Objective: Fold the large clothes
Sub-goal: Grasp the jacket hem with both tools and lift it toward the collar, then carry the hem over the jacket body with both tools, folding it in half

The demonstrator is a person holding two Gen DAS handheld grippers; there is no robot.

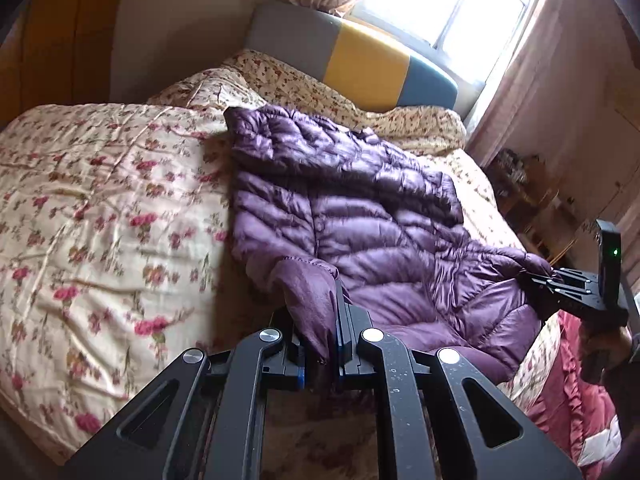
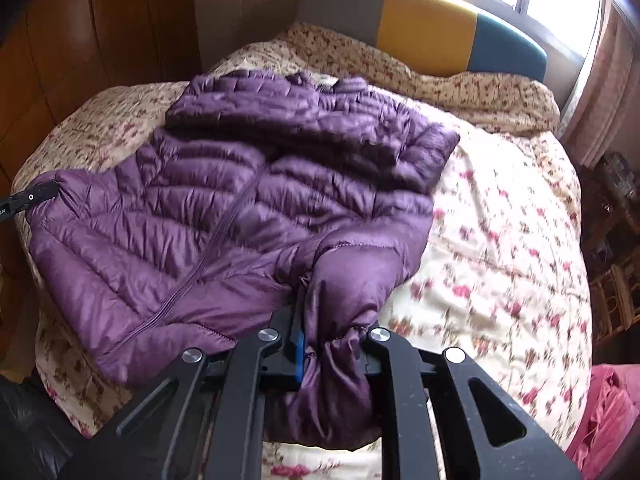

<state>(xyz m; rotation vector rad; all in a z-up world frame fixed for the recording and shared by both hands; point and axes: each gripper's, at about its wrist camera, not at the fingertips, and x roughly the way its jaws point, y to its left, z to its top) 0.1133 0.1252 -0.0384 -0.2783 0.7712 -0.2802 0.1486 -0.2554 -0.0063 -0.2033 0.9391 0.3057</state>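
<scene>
Lying ahead, purple jacket (image 1: 360, 208) hem pinched by both hand-held grippers.

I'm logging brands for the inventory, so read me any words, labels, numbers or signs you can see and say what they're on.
None can be read.
Jacket: no tag or logo shows.
Left gripper: small pale marks at the picture's left edge, too small to read.
Right gripper: only a green light, no text.
</scene>
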